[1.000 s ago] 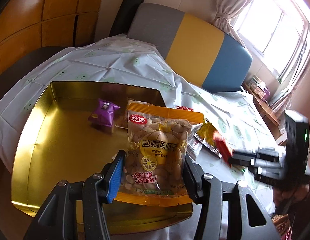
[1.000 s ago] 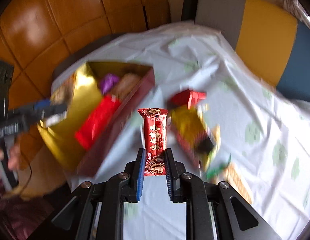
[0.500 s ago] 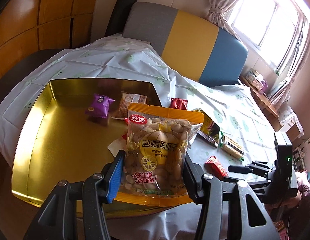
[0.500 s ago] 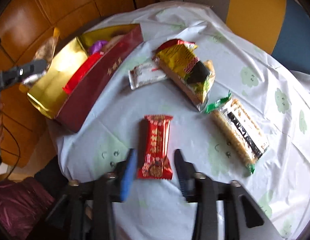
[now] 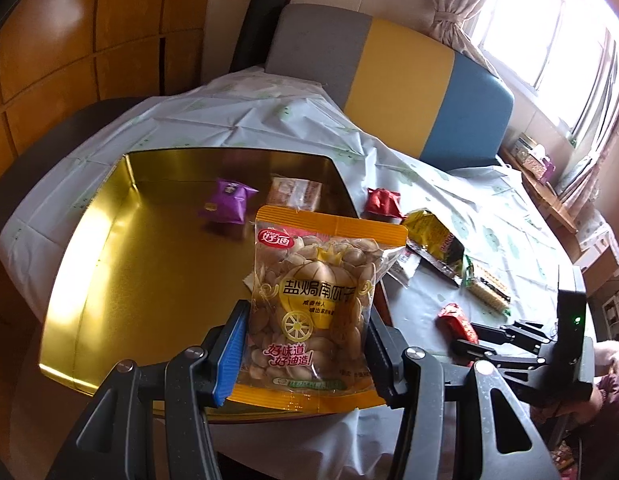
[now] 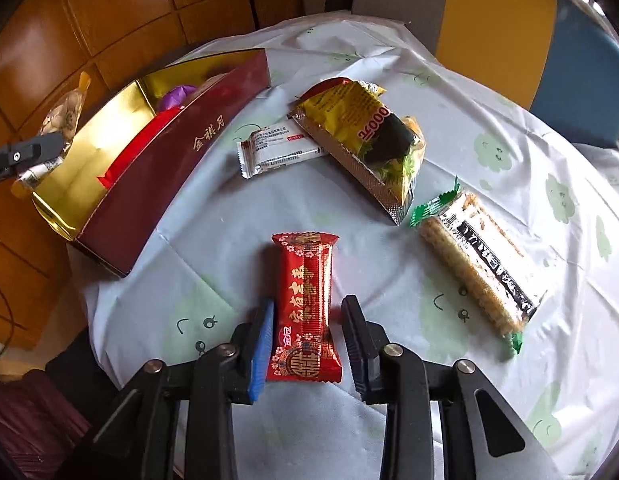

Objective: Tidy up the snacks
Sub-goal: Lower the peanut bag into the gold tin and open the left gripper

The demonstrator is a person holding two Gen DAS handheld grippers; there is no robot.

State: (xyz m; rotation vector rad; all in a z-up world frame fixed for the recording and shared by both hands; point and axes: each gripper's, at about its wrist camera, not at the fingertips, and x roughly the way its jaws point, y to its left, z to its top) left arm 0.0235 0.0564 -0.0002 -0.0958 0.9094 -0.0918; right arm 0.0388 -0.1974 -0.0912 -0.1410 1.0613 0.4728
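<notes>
Closing again, right tool (image 6: pixel 307 344) straddles red snack bar (image 6: pixel 305 308), now lying on counter (image 6: pixel 213 240) instead of held aloft; regrasp likely. Left tool (image 5: pixel 303 354) grips seed packet (image 5: pixel 313 312).

The gold floor of the tin (image 5: pixel 109 280) lies mostly bare at the left of the left wrist view; only a purple packet (image 5: pixel 228 201) and a pale packet (image 5: pixel 295 192) crowd its far corner. In the right wrist view, open tablecloth (image 6: pixel 213 240) separates the tin's maroon wall (image 6: pixel 161 184) from the red bar (image 6: pixel 307 304); the rice-cracker bar (image 6: pixel 477 264) blocks the right side.
</notes>
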